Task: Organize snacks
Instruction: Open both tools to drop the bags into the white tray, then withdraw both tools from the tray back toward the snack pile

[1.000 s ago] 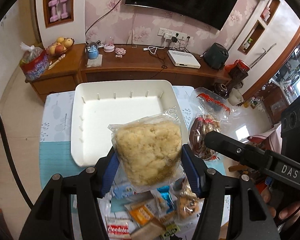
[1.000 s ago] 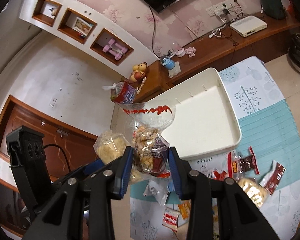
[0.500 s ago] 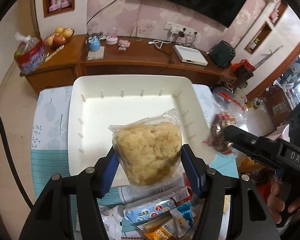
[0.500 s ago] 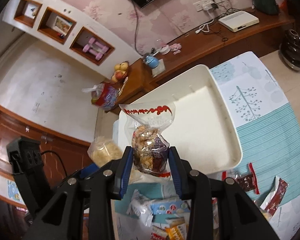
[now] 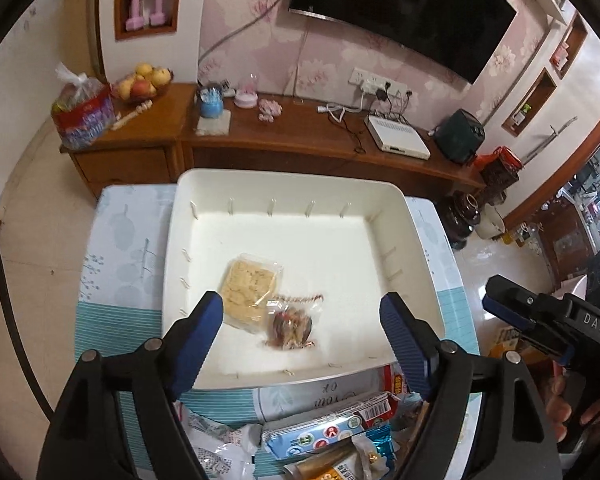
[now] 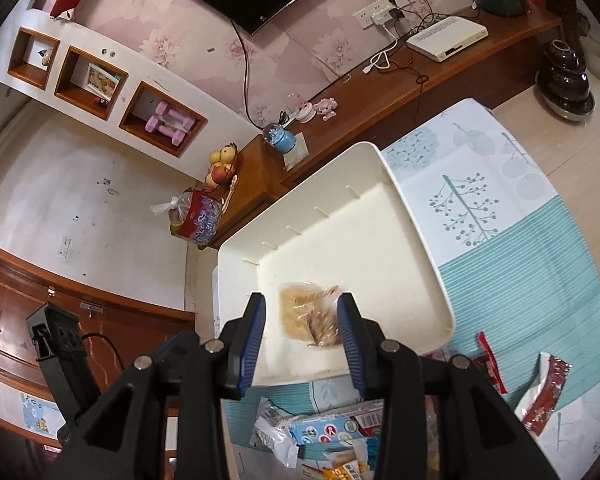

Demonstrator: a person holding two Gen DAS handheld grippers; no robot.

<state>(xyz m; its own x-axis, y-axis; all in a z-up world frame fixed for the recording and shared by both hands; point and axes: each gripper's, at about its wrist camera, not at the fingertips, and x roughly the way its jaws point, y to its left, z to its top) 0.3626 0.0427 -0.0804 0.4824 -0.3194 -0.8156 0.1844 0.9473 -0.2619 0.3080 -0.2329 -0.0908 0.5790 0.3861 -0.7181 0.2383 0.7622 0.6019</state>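
Lying side by side in the white plastic tray (image 5: 416, 216), a pale crumbly snack bag (image 5: 249, 289) and a darker nut snack bag (image 5: 291, 325) touch. Above them, the left gripper (image 5: 302, 326) and right gripper (image 6: 302, 332) both hang with jaws spread apart, holding nothing. Loose snack packets (image 5: 324, 434) crowd the tablecloth (image 5: 120, 240) near the tray.

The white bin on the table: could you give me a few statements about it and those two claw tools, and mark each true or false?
1. Two snack bags lie in the white bin. True: the yellow cake bag and the mixed snack bag.
2. The left gripper clamps a bag. False: it is open, holding nothing.
3. The right gripper is open. True.
4. Every snack is in the bin. False: the loose packets lie outside it on the table.
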